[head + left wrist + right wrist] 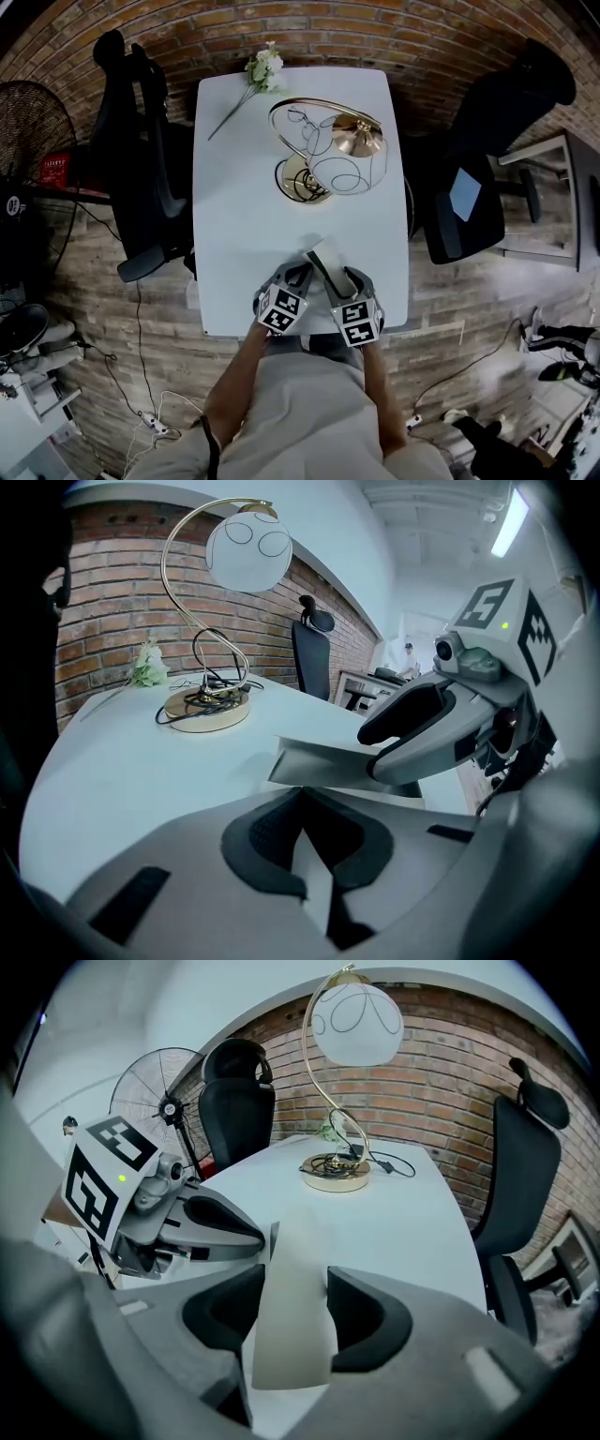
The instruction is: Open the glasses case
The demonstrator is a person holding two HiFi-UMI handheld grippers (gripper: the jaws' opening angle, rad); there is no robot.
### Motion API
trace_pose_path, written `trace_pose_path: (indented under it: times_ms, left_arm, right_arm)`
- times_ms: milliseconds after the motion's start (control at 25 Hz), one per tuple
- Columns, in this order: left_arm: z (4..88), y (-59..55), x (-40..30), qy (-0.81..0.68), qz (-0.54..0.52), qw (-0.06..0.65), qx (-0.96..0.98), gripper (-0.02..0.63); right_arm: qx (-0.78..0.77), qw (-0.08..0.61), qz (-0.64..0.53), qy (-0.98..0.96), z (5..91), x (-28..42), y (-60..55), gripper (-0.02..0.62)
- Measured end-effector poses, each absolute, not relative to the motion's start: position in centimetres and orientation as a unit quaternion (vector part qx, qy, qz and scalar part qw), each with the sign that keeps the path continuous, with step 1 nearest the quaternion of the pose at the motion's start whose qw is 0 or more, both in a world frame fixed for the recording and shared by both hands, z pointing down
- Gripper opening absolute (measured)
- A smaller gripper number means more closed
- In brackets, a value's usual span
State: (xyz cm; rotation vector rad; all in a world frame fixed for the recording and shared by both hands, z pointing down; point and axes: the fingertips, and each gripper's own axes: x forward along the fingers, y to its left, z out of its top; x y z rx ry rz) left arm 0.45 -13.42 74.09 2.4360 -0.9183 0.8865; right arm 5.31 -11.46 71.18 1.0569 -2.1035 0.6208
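Observation:
A pale grey glasses case (325, 253) lies near the front edge of the white table (244, 225), between my two grippers. Its lid (292, 1288) stands up as a curved pale flap. My right gripper (292, 1283) has this flap between its dark pads, which touch it on both sides. In the left gripper view the case (323, 761) shows as an open wedge, and the right gripper's finger (417, 726) rests on its upper edge. My left gripper (305, 808) is shut on a thin pale edge of the case. Both grippers (298, 274) (339, 276) sit side by side.
A gold lamp with a white globe (330, 155) stands mid-table, its base (204, 708) beyond the case. A white flower sprig (262, 67) lies at the far edge. Black office chairs (141, 169) (478, 187) flank the table; a fan (33, 131) stands at the left.

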Motion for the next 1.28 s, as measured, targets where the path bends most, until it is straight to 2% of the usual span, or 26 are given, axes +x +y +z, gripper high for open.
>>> trace_pose_path:
  times_ms: [1280]
  left_arm:
    - [74.2, -13.4, 0.5, -0.33, 0.315, 0.197, 0.868, 0.003]
  right_arm:
    - [0.429, 0.332, 0.248, -0.803, 70.0, 7.2, -11.7, 0.101]
